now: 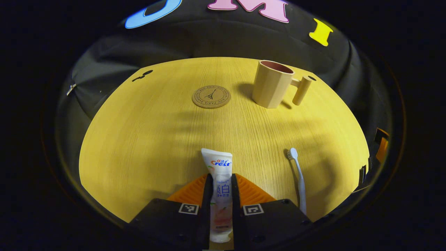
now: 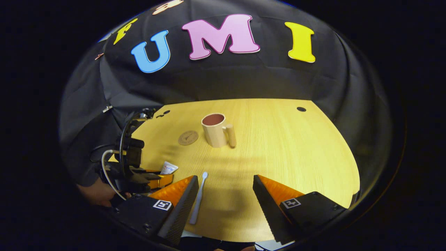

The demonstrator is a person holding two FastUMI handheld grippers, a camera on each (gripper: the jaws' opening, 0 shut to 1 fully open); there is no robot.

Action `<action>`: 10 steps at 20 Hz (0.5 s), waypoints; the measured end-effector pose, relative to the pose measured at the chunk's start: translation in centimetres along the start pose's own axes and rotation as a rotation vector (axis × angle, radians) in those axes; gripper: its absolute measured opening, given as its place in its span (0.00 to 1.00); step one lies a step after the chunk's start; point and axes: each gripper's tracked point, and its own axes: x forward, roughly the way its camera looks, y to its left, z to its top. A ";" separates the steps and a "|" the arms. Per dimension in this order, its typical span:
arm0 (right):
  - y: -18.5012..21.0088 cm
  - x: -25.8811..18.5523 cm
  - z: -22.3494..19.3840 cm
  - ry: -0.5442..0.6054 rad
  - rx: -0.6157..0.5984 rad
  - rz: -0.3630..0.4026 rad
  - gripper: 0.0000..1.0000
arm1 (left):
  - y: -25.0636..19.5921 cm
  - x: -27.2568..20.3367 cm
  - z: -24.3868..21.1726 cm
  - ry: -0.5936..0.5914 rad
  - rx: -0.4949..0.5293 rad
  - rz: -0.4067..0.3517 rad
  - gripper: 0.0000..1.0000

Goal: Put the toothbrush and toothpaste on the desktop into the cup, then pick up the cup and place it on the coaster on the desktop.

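Yellow wood-grain desktop [image 1: 146, 139] fills the booth, with black cloth behind it. Your left gripper [image 1: 221, 184] is pinching the toothpaste [image 1: 219, 174]: both fingers press on the tube's sides near its middle, the crimped end pointing forward toward the coaster [image 1: 211, 96]. Whether the tube is off the surface yet cannot be told.

The cup [image 1: 271, 85] stands upright at the far side, just right of the coaster and apart from it, mouth open, handle to its right. The toothbrush [image 1: 299, 181] lies flat near the tube, bristles pointing away from you.

Your right gripper [image 2: 224, 190] is spread wide and holds nothing; the toothbrush [image 2: 198, 198] lies just beside its left finger.

For this step:
- Lift the tube straight up before moving across, so that it does not drag.
- Keep the pinch firm; a soft tube is likely to bend or slip.
- Tilt it toward vertical over the mouth, then lower it before releasing.
- Avoid bumping the rim; the cup looks light and could tip.
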 end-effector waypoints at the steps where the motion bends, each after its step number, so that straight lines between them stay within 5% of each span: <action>1: 0.2 0.0 -0.3 0.012 0.002 -0.008 0.96 | 0.0 -0.3 -0.2 -0.001 -0.022 -0.023 0.30; 5: 1.7 0.5 -1.8 0.063 -0.003 -0.018 0.96 | 0.4 -3.1 0.7 -0.053 -0.068 -0.103 0.31; 6: 2.2 0.9 -2.2 0.078 -0.012 -0.019 0.96 | 0.7 -3.9 0.8 -0.066 -0.064 -0.112 0.22; 10: 4.3 2.8 -4.0 0.155 -0.018 -0.020 0.96 | 2.0 -6.8 1.4 -0.105 -0.052 -0.152 0.26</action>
